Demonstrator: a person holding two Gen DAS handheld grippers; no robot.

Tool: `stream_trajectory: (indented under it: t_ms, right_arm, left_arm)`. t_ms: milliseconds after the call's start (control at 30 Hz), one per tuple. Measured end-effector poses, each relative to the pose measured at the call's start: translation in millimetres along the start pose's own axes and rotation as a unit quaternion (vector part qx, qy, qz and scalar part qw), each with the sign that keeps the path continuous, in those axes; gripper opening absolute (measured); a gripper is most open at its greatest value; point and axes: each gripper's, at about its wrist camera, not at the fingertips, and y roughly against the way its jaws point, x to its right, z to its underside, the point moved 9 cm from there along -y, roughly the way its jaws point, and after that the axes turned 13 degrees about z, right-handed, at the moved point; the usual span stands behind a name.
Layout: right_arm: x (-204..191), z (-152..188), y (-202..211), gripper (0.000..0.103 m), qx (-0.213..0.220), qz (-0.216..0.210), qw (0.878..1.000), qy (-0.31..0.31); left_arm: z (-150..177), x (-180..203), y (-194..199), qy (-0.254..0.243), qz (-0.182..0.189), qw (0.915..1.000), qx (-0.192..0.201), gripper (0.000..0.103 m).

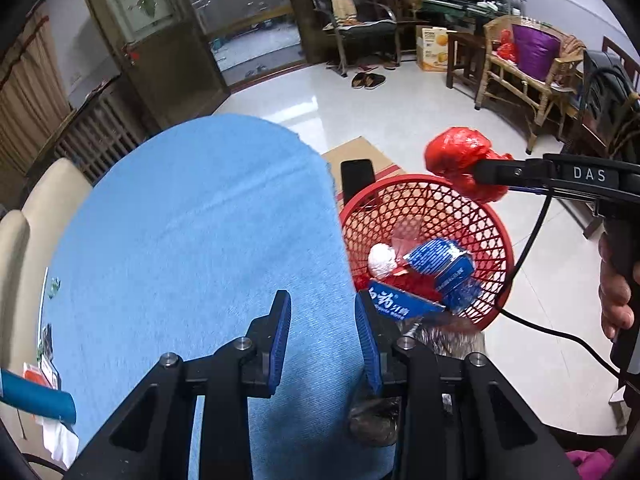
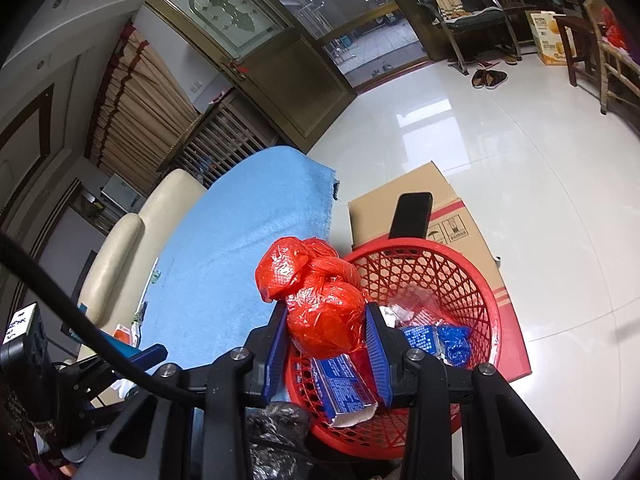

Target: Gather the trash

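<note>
Red crumpled plastic bag sits clamped between the right gripper pads, its knotted lobes running toward eleven o'clock. Just beyond, at one o'clock, gapes the red mesh basket, already holding wrappers; the bag seems to hang over its near rim. Over the blue cloth, the left gripper stands narrow and empty.
</note>
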Motion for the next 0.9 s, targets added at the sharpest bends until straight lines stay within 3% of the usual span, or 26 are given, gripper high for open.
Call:
stream_trajectory:
  t_ms: [133,233,300,367,433,567,733,800,833,900]
  right_arm:
    - [5.0,5.6,-10.5,0.040,-0.015,0.007,1.000,-0.008]
    - [6.3,8.9,-14.1,0.040,-0.024,0.010,1.000,-0.008]
    - [6.7,9.4,-14.5,0.040,-0.023,0.014,1.000,-0.007]
    - [7.9,9.6,-15.3,0.040,-0.025,0.016,1.000,-0.010]
    - [9.5,10.6,-16.6,0.040,-0.029,0.017,0.999,-0.015]
    - [10.5,12.1,-18.0,0.040,-0.035,0.019,0.999,-0.018]
    - [9.3,12.1,-18.2,0.040,-0.036,0.019,0.999,-0.015]
    - [9.7,12.1,-18.6,0.040,-0.037,0.018,0.999,-0.016]
    - [9.9,12.5,-19.2,0.040,-0.038,0.019,0.999,-0.017]
    - [10.6,13.2,-20.5,0.040,-0.040,0.018,0.999,-0.017]
  left_arm:
    - [7.9,1.6,-0.5,-0.004,0.004,1.0000,-0.003,0.035]
    - [16.8,9.5,2.3,-0.019,0.029,0.9994,-0.001,0.036]
    - [23.7,14.7,3.4,-0.028,0.054,0.9981,-0.004,0.042]
    - [34.4,27.2,1.7,-0.041,0.091,0.9949,-0.017,0.063]
    - [45.3,37.4,-1.8,-0.058,0.108,0.9921,-0.028,0.066]
    - [63.0,47.8,-17.3,-0.068,0.131,0.9870,-0.064,0.066]
    - [71.5,36.3,-35.4,-0.017,0.167,0.9819,-0.088,0.066]
    - [77.2,30.9,-42.7,-0.002,0.171,0.9806,-0.095,0.058]
    - [79.4,29.2,-45.4,0.005,0.175,0.9795,-0.099,0.044]
    - [82.2,28.2,-48.8,0.021,0.191,0.9759,-0.104,0.041]
